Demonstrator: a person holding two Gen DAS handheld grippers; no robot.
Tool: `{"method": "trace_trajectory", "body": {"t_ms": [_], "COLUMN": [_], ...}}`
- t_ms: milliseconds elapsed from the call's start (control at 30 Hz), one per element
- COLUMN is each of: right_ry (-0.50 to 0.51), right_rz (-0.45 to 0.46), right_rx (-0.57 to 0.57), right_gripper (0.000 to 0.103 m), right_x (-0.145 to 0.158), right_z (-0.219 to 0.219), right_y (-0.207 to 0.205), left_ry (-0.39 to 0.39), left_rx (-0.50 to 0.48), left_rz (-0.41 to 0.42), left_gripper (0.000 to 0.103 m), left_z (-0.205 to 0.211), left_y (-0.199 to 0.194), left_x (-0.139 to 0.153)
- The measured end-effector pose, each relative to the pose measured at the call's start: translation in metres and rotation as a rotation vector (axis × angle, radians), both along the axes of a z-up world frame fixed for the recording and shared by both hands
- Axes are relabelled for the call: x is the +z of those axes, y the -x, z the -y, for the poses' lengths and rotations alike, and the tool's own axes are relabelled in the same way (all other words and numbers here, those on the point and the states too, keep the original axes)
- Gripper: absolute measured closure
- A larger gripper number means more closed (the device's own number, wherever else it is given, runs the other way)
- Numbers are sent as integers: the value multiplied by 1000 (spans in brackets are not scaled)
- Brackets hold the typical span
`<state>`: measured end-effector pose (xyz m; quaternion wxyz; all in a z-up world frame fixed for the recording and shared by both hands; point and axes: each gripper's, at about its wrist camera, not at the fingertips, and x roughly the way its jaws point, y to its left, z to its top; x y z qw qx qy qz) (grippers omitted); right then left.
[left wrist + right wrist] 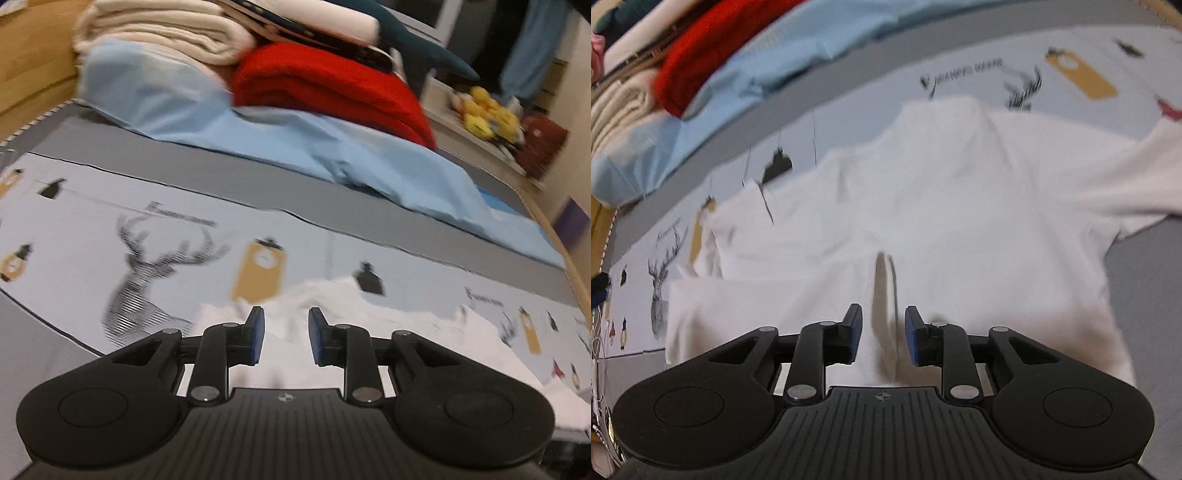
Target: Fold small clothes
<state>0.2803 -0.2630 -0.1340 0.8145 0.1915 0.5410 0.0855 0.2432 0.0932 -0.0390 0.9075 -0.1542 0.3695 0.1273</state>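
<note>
We hold two grippers over a bed. The white shirt [942, 206] lies spread on the bed cover [92, 206], the one with deer and little tags printed on it.

Our right gripper [882, 332] points down at the shirt. Its jaws stand a little apart. A raised fold of the white cloth [884, 295] runs up between them, but the pads do not press on it. We see one sleeve going off to the right and a folded edge on the left. The shirt's near edge is hidden under the gripper.

Our left gripper [283, 334] is at the bumpy top edge of the shirt [332, 317]. Its jaws are a little apart too, with white cloth seen in the gap and nothing pinched.

Past the shirt the cover is flat and free up to a grey band [221, 181]. Behind that band lie a light blue sheet [295, 144], a red blanket [325, 85] and a cream blanket [159, 33], stacked near the far side. A wooden bed edge [565, 251] runs along the right in the left view. The pictures are blurry.
</note>
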Motion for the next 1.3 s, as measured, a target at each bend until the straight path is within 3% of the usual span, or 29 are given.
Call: {"method": "trace_trajectory", "body": {"t_ms": [100, 200, 300, 333, 367, 400, 500, 633, 767, 833, 900, 933, 967, 1033, 1100, 1300], "right_ry": [17, 47, 100, 120, 138, 154, 158, 93, -34, -102, -187, -169, -103, 49, 84, 154], "right_rz": [-29, -56, -40, -25, -5, 13, 74, 235, 404, 492, 638, 673, 637, 445, 323, 316], "right_rx": [13, 36, 68, 81, 97, 112, 137, 187, 209, 209, 179, 143, 83, -33, -160, -174], "right_gripper": [67, 67, 68, 75, 94, 99, 100, 100, 100, 100, 101, 101, 101, 101, 101, 101], "right_x": [-17, -29, -33, -32, -30, -28, -16, 24, 69, 88, 112, 119, 116, 88, 63, 61], "right_z": [-9, -20, -31, -35, -39, -42, -47, -53, -42, -26, 4, 22, 41, 79, 117, 146], "right_y": [-2, -6, -8, -9, -8, -9, -9, -7, -5, -4, -1, -4, -14, -39, -49, -51], "left_ry": [-33, 8, 9, 5, 5, 5, 0, 3, -1, 4, 9, 13, 15, 8, 1, 9], "left_rx": [63, 130, 136, 131, 128, 124, 115, 115, 112, 115, 131, 133, 131, 121, 109, 51], "left_rz": [10, 12, -12, -17, -16, -12, -2, 0, -4, -1, 1, 2, 0, -18, -33, -75], "left_gripper": [75, 75, 75, 75, 75, 75, 75, 75, 75, 75, 75, 75, 75, 75, 75, 75], "left_z": [-21, -39, -42, -41, -40, -38, -35, -36, -37, -41, -47, -49, -51, -50, -48, -30], "left_y": [2, 9, 6, 6, 7, 7, 5, -1, -5, -5, -3, -2, -2, -5, -7, -22], "left_x": [9, 13, 11, 11, 12, 12, 14, 13, 12, 13, 14, 14, 14, 10, 7, -8]}}
